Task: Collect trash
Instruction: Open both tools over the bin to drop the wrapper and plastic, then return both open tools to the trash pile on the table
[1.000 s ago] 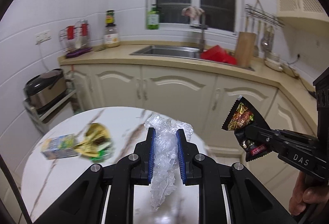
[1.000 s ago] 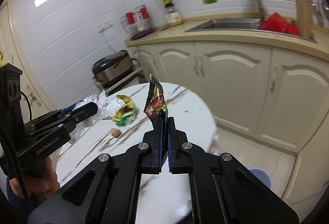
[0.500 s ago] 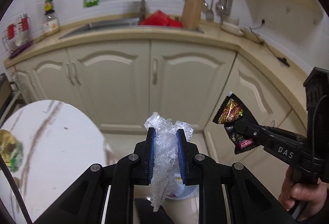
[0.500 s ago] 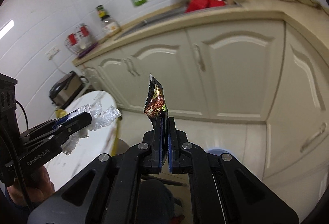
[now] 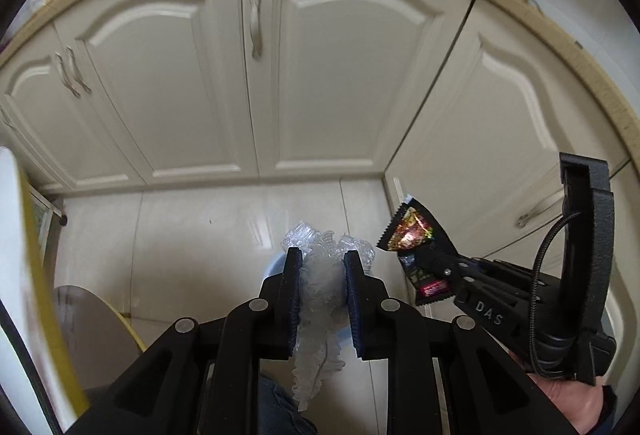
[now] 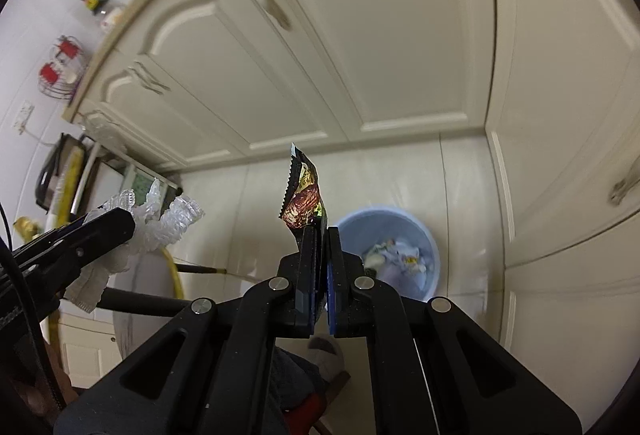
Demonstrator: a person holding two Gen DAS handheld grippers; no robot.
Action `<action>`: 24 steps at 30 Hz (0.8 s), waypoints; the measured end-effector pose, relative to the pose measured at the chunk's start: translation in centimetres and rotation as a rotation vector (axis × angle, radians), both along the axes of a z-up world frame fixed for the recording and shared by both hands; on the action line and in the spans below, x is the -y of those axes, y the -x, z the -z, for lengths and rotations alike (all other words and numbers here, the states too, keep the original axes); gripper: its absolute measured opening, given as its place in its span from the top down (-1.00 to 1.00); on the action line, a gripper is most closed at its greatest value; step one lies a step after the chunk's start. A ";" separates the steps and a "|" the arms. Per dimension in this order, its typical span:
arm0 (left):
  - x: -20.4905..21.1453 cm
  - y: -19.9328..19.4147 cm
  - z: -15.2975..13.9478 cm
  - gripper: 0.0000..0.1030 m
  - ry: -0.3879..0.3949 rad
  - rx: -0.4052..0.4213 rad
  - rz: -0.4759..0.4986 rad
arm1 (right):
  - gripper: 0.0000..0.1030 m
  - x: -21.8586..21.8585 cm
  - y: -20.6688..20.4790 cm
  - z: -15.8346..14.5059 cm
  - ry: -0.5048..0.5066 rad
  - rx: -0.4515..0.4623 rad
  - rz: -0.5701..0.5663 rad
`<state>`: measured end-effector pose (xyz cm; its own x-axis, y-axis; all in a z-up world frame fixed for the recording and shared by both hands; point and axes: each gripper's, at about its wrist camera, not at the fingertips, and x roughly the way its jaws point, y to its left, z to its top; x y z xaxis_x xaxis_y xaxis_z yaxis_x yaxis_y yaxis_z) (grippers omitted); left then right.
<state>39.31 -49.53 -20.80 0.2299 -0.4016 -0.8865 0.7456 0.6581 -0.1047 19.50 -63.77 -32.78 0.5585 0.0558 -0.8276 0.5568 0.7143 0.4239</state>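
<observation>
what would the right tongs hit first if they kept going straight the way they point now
Probably the tiled floor just short of the light blue trash bin, which sits slightly right of the line. The right tongs are shut on the snack wrapper, and nothing else shows in between. Depth is hard to judge through the fisheye.

Left tool: black, blue pads.
Right tool: black, blue pads, white "DAS" lettering on side.
Plastic wrap: clear, whitish, crinkled.
Wrapper: black, gold-red-green foil print, zigzag edge; red label at bottom end.
Bin: pale blue; white and yellow scraps inside.
Cabinets: cream.
Worktop: beige edge.
Floor: glossy off-white tile.
Rack: red pieces.
</observation>
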 end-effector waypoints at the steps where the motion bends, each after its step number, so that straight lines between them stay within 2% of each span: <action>1: 1.2 -0.9 0.6 0.59 -0.011 -0.010 -0.003 | 0.91 0.2 0.0 0.6 -0.006 -0.008 0.001; 5: 2.1 -2.6 1.9 0.52 -0.039 -0.037 -0.014 | 0.84 0.6 -0.6 2.6 -0.024 -0.036 0.000; 8: 3.1 -3.3 2.6 0.04 -0.049 -0.025 -0.026 | 0.78 0.7 -1.0 3.7 -0.034 -0.052 -0.008; 10: 2.8 -3.2 2.6 -0.36 -0.052 -0.012 -0.042 | 0.68 0.5 -1.2 4.0 -0.033 -0.054 -0.009; 11: 3.0 -3.3 2.6 -0.42 -0.057 0.001 -0.055 | 0.43 0.5 -1.2 4.1 -0.031 -0.055 -0.007; 12: 2.4 -2.6 2.4 -0.50 -0.059 0.011 -0.062 | 0.05 0.5 -1.2 4.2 -0.033 -0.055 -0.003; 13: 2.1 -2.3 2.1 -0.58 -0.061 0.018 -0.067 | -0.15 0.5 -1.1 4.2 -0.034 -0.054 0.002; 15: 1.8 -1.9 1.7 -0.63 -0.065 0.032 -0.079 | -0.80 0.6 -0.8 4.0 -0.034 -0.042 0.021; 16: 1.7 -1.7 1.6 -0.64 -0.062 0.037 -0.082 | -0.92 0.7 -0.7 3.9 -0.031 -0.042 0.030; 17: 1.6 -1.4 1.2 -0.64 -0.057 0.043 -0.083 | -1.00 0.8 -0.5 3.7 -0.021 -0.045 0.049; 24: -0.5 1.6 -2.8 -0.76 0.012 0.127 -0.084 | -1.00 0.7 0.6 0.5 0.041 -0.049 0.106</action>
